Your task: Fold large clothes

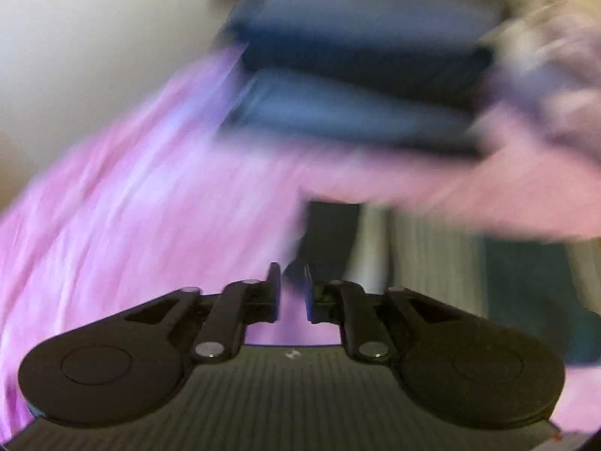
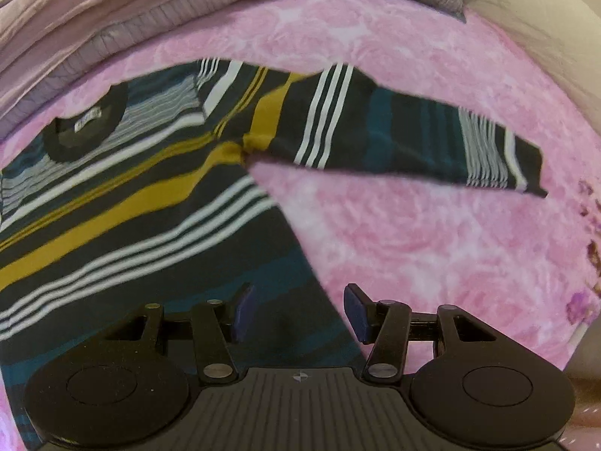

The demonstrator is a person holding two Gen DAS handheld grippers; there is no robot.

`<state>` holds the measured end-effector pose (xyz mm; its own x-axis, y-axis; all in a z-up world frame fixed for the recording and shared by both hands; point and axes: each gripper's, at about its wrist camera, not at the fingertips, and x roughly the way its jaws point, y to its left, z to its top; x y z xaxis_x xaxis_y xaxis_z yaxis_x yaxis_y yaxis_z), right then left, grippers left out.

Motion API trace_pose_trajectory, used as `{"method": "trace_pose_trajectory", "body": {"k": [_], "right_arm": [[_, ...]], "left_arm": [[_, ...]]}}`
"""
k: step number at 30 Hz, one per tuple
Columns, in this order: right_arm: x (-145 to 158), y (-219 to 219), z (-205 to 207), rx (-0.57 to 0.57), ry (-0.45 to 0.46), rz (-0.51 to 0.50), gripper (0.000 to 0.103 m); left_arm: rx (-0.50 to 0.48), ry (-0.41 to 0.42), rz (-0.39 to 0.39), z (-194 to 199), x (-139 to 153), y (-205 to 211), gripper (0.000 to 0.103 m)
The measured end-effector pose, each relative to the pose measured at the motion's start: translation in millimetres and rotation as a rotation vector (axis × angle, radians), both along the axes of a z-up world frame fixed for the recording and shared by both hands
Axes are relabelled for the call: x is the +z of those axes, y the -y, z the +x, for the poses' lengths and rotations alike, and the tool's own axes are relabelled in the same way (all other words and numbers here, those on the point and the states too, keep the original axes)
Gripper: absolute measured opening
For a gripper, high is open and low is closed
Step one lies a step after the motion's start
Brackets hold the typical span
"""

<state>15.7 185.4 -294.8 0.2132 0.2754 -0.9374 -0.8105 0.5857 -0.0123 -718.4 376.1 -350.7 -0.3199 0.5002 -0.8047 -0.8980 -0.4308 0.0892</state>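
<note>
Striped sweater point(image 2: 157, 203) lies flat on pink bedspread point(image 2: 413, 233), collar up-left, one sleeve out to the right. Right claw point(image 2: 298, 314) hangs wide open over its hem edge, gripping nothing. Left claw point(image 1: 292, 293) nearly closed w/ a narrow gap; view blurred, can't tell if it's holding anything.

Sweater point(image 2: 124, 203): dark navy, teal, mustard-yellow bands, white stripes, black collar. Bedspread point(image 2: 413, 233): pink, mottled floral pattern. Folded bedding point(image 2: 75, 26): pale pink, grey ribbing.
</note>
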Motion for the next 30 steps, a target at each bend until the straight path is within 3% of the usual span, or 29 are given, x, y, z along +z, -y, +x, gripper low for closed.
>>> {"method": "trace_pose_trajectory", "body": {"k": [1,2,3,6,11,15,17,19,23,25,26,27,28,29,30], "right_arm": [[-4.1,2.6,-1.0,0.003,-0.012,-0.007,0.049],[-7.1,6.5,-1.5,0.007,-0.025,-0.007,0.049],[-9.6,12.2,-1.8,0.015,-0.040,-0.005,0.049],[-12.2,35.3,2.5,0.029,-0.060,-0.006,0.049],[-19.1,96.6,29.1,-0.053,-0.155,0.041,0.049],[-24.0,142.8,39.5,-0.057,-0.195,0.085,0.049],[-27.3,162.3,43.0,-0.037,-0.220,0.107,0.049],[-32.6,179.8,46.6,-0.019,-0.264,0.122,0.049],[-47.3,200.8,45.9,0.029,-0.347,0.176,0.049],[-59.0,203.6,39.9,0.063,-0.389,0.205,0.049],[-64.0,202.3,36.0,0.068,-0.385,0.207,0.049],[-68.5,200.6,32.0,0.072,-0.369,0.206,0.047],[-69.5,198.8,27.8,0.079,-0.340,0.201,0.020],[-67.4,196.4,25.4,0.098,-0.325,0.189,0.004],[-63.7,196.2,26.8,0.106,-0.359,0.196,0.004]], "left_arm": [[0.076,0.033,-0.029,-11.9,-9.6,6.5,0.016],[0.112,0.061,0.034,-17.9,-7.0,19.8,0.016],[0.155,0.067,0.045,-19.7,-1.6,30.2,0.014],[0.119,0.161,0.044,-5.5,15.9,64.3,0.016],[-0.221,0.384,-0.093,86.9,31.8,139.1,0.022],[-0.504,0.577,-0.221,171.5,25.7,210.8,0.036],[-0.559,0.612,-0.267,197.0,15.9,237.5,0.041],[-0.551,0.615,-0.299,211.9,6.8,254.6,0.041],[-0.534,0.639,-0.295,231.3,-6.6,268.5,0.042],[-0.553,0.614,-0.298,240.5,-12.2,267.1,0.039],[-0.574,0.578,-0.291,246.0,-12.9,267.1,0.025],[-0.600,0.548,-0.288,248.7,-11.8,266.0,0.005],[-0.620,0.557,-0.287,245.6,-9.0,267.8,0.006],[-0.625,0.556,-0.262,243.3,-1.3,269.1,0.005],[-0.656,0.542,-0.228,238.6,10.4,273.6,0.005]]}}
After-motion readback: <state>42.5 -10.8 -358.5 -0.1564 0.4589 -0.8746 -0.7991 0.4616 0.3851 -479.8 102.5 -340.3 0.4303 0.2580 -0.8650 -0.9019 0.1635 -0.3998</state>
